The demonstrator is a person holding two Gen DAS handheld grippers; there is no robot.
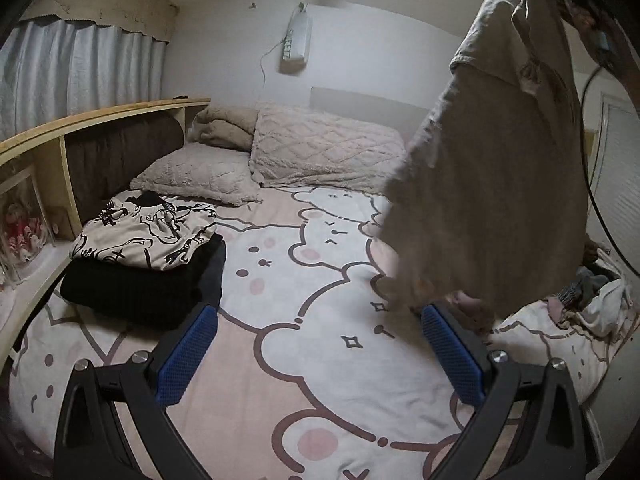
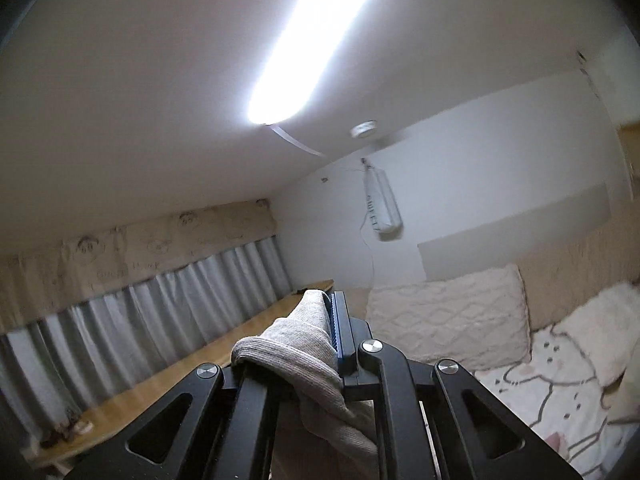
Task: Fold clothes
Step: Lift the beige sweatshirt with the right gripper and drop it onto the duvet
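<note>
The right gripper is pinched tight on an edge of a grey top and holds it high — the cloth hangs full length over the bed, its hem low near the sheet. The left gripper stands wide open and empty, just in front of that hem.

The top looks light, soft and limp, a ribbed knit that should not slip from the pads; it will sag and twist from a single hold, so a second grip on the free top edge or shoulder would probably spread it flat.

Counted: one top in the air, two folded pieces stacked at the left, one loose heap at the right — and three pillows.
</note>
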